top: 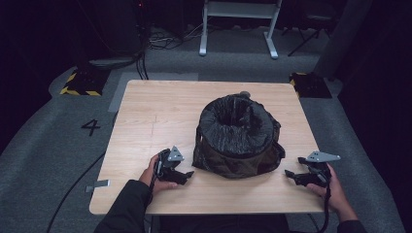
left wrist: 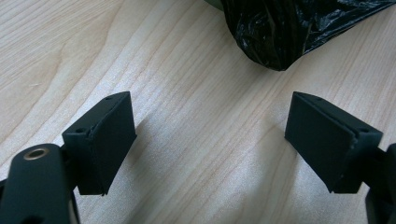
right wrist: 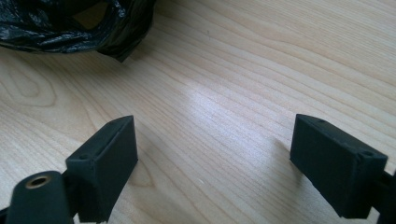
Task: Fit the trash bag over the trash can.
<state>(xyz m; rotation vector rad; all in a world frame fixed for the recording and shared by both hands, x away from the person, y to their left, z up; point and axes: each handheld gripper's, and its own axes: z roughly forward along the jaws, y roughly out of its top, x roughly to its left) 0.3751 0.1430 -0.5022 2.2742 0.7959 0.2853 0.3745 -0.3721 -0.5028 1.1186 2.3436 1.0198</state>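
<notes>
From the high view, a round bin (top: 238, 138) lined with a black plastic bag (top: 236, 119) stands upright near the middle of a pale wooden surface (top: 145, 116), a little toward the person's side. A hand grips the left tool (top: 187, 175) at the near left of the bin, its tips just beside the bin's base; a second hand holds the right tool (top: 290, 174) at the near right, close to the bin but apart from it. Both tools point inward at the bin. A "4" (top: 91, 127) is marked on the grey floor beyond the surface's left edge.

In the left gripper view, the left tool (left wrist: 210, 135) has its two black jaws spread wide, bare wood between them, and a crinkled fold of the black bag (left wrist: 280, 32) hangs ahead, untouched.

In the right gripper view, the right tool (right wrist: 215, 149) likewise stands wide apart over bare wood, with the bag's edge (right wrist: 70, 25) ahead at the upper left, clear of the jaws.
</notes>
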